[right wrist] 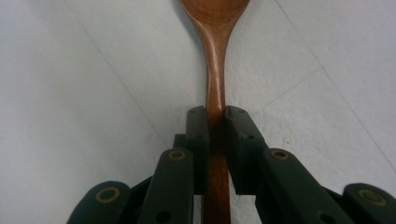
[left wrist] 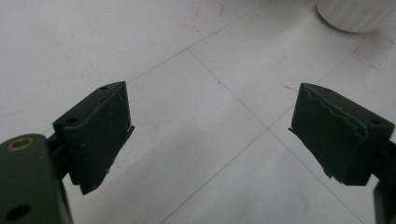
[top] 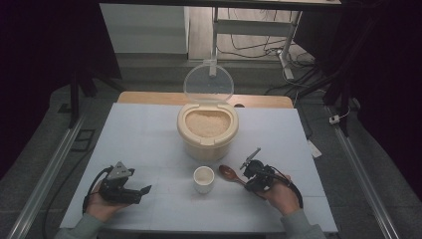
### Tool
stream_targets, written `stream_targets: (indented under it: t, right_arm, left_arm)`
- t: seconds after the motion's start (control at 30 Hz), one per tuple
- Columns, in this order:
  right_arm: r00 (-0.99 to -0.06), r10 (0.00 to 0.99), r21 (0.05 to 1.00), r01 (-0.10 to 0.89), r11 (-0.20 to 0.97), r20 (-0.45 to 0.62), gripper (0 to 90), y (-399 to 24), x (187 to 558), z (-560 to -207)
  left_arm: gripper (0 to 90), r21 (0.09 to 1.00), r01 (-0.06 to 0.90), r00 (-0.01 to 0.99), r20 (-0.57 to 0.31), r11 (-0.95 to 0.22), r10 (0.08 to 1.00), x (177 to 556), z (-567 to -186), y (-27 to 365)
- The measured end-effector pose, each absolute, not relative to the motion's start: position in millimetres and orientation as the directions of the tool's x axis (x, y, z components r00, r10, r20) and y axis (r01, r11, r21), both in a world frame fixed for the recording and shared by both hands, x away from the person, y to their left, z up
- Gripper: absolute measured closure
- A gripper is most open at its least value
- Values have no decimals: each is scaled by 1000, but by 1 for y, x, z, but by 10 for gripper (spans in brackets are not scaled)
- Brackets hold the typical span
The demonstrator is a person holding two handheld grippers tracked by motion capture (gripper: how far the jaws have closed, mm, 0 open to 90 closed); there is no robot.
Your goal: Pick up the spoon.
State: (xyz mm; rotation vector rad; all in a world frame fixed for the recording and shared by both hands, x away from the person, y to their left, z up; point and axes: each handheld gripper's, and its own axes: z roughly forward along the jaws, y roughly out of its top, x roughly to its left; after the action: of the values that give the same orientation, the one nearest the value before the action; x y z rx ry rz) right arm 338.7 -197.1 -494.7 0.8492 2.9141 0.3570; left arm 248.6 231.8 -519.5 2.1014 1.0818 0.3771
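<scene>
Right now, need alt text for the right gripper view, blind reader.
The right gripper is clamped on the handle of a brown wooden spoon, its two black jaws pressed against either side. The spoon runs straight up the frame to its bowl at the top edge, lying on a white table marked with thin lines.

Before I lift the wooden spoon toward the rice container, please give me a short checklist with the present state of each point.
1. Right hand-held gripper shut on the spoon handle: ok.
2. Spoon bowl lying free on the table: ok.
3. Rice container lid up: ok.
4. White cup upright, apart from the spoon: ok.
5. Left hand-held gripper open, holding nothing: ok.
6. Grip firm enough for lifting: cannot tell.
</scene>
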Motion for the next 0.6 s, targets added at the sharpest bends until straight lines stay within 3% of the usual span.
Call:
stream_targets:
  t: [0.23,0.6]
  right_arm:
    - [-852,519,243,490,837,-71,801,-193,334,-494]
    - [-838,546,374,510,774,11,802,-216,329,-475]
  left_arm:
    - [118,721,579,604,-66,-381,794,248,-520,232]
    - [118,715,586,603,-69,-382,795,249,-522,233]
